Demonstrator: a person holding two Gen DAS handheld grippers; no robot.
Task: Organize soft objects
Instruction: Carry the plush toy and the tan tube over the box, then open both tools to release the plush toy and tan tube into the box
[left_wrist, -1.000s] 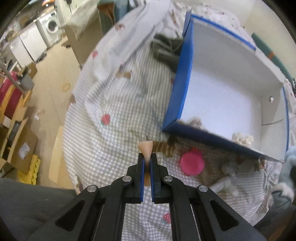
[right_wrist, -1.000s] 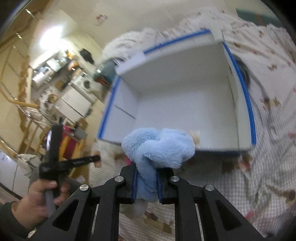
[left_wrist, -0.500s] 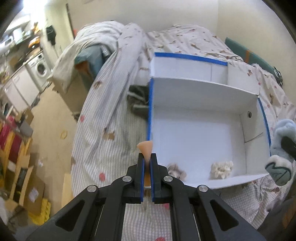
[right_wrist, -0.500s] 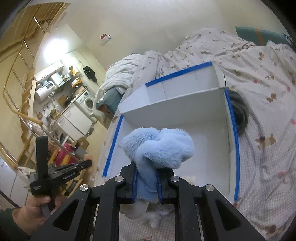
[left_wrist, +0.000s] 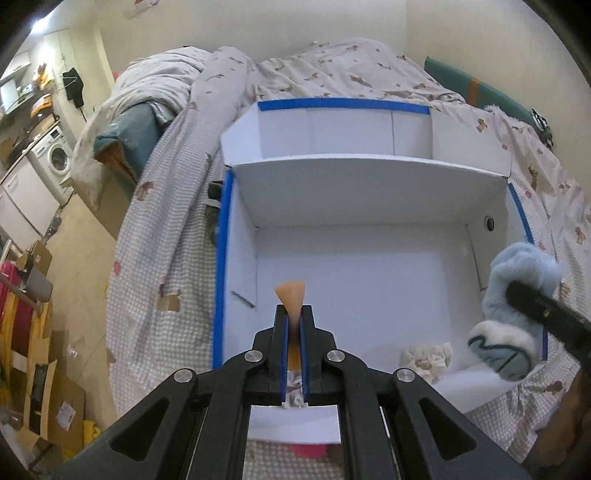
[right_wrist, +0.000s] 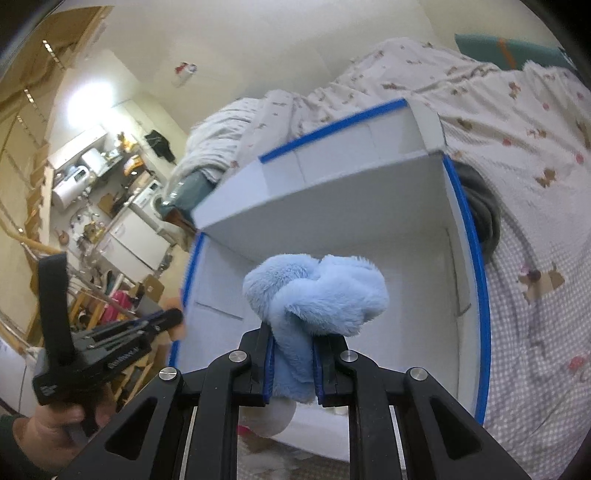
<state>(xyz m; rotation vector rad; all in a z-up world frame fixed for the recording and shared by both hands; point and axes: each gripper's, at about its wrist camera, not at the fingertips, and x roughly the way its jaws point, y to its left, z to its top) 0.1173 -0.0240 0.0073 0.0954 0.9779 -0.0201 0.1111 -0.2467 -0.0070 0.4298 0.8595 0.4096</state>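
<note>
The bed (left_wrist: 159, 266), spread with a checked sheet, fills most of both views, and on it sits one white box (left_wrist: 369, 280) with blue-taped edges. A second ago the left wrist view looked across the sheet at the box from outside, with a pink lid and white bits in front of it. Now the box floor fills the middle of that view, and only a strip of pink shows at the bottom edge. In the right wrist view the box has grown and slid from the upper middle toward the centre.

Two soft things are held. One fluffy blue toy (right_wrist: 317, 291) sits in the centre of the right wrist view, over the open box. The right gripper (right_wrist: 293, 363) has its fingers partly closed and pressed on the toy's lower part. In the left wrist view the same toy hangs at the right edge, over the box's right wall. One small peach-coloured piece (left_wrist: 291, 295) sticks up from the left gripper (left_wrist: 293, 332), whose fingers are fully closed on it, over the near left part of the box floor.

Two pale crumpled things (left_wrist: 428, 356) lie inside the box near its front wall, one partly hidden behind the left gripper.

A hand (right_wrist: 59, 424) in a dark sleeve holds the left gripper at the lower left of the right wrist view, pointing toward the box's left wall.
</note>
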